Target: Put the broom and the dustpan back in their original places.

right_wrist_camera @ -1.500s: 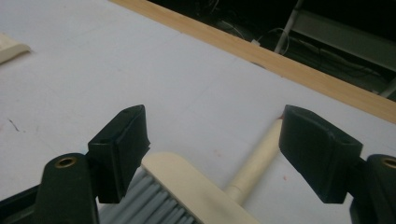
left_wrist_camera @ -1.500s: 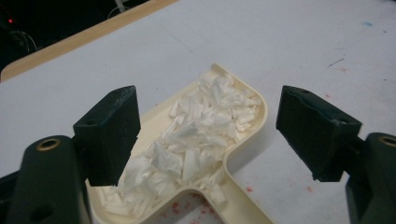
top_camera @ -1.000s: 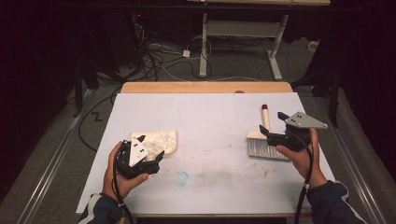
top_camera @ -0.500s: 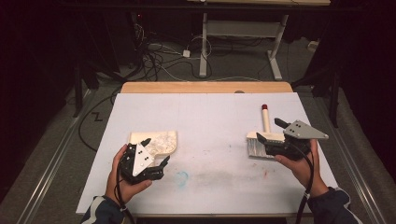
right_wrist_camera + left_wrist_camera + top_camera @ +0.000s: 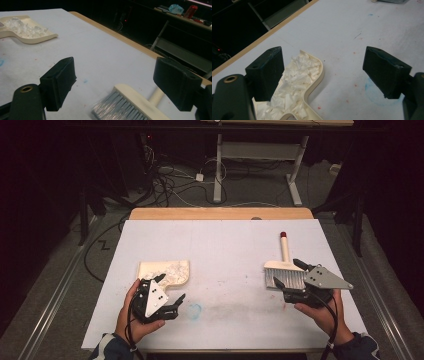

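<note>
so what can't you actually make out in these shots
- Dustpan handle: in the high view the left gripper and hand cover it; in the left gripper view the bottom edge cuts it off.
- Brush: in the right gripper view the bristles are blurred and the bottom edge crops them; the right jaw hides most of the handle.
- White scraps in the dustpan: paper or something else, cannot tell.
- Items on the far shelf in the right gripper view: too small and dim.

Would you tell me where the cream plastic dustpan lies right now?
In the high view, the cream plastic dustpan lies left on the white table, just beyond the left gripper.
</note>
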The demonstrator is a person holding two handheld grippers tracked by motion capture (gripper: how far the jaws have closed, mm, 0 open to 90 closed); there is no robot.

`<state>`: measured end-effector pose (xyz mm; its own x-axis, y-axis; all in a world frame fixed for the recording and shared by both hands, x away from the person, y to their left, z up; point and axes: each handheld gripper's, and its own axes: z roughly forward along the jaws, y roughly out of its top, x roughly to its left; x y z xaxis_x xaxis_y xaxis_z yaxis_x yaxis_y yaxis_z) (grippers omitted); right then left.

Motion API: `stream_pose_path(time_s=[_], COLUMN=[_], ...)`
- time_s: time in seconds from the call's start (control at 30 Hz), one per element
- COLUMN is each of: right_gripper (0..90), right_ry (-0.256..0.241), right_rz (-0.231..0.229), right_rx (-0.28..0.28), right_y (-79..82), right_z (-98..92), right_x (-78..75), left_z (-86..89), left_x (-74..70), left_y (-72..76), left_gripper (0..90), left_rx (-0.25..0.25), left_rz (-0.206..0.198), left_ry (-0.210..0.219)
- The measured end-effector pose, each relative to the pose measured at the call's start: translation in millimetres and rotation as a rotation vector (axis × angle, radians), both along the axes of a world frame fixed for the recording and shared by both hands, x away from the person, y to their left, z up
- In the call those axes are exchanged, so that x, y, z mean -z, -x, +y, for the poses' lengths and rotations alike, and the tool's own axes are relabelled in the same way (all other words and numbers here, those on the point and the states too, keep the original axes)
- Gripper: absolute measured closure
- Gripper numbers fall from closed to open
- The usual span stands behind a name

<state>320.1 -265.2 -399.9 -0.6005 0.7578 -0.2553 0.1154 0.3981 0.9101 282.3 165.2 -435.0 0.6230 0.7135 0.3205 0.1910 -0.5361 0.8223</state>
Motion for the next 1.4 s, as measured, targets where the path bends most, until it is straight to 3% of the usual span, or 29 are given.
stream_pose_path(time_s=[0.23, 0.53, 0.97, 1.23, 1.4], right_gripper=[17.9, 16.9, 17.0, 17.0, 17.0], right_ry=[-0.006, 0.032, 0.038, 0.045, 0.058], right_rz=[0.005, 0.007, 0.041, 0.049, 0.037], right_rx=[-0.018, -0.023, 0.03, 0.031, 0.027], right_y=[13.7, 28.5, 42.7, 49.0, 49.7], right_z=[-0.3, 1.3, -12.3, -14.8, -13.4], right_x=[9.8, 27.0, 51.4, 54.2, 53.9], left_z=[-4.1, -2.9, 15.7, 18.5, 18.0], left_x=[8.0, 20.3, 39.8, 42.4, 41.0], left_y=[3.7, 10.8, 20.2, 22.1, 24.2], left_gripper=[16.4, 16.4, 16.4, 16.4, 16.4], left_rx=[0.032, 0.034, 0.045, 0.038, 0.043], left_rz=[0.009, 0.003, 0.066, 0.081, 0.066], left_ry=[-0.023, -0.038, -0.058, -0.035, -0.031])
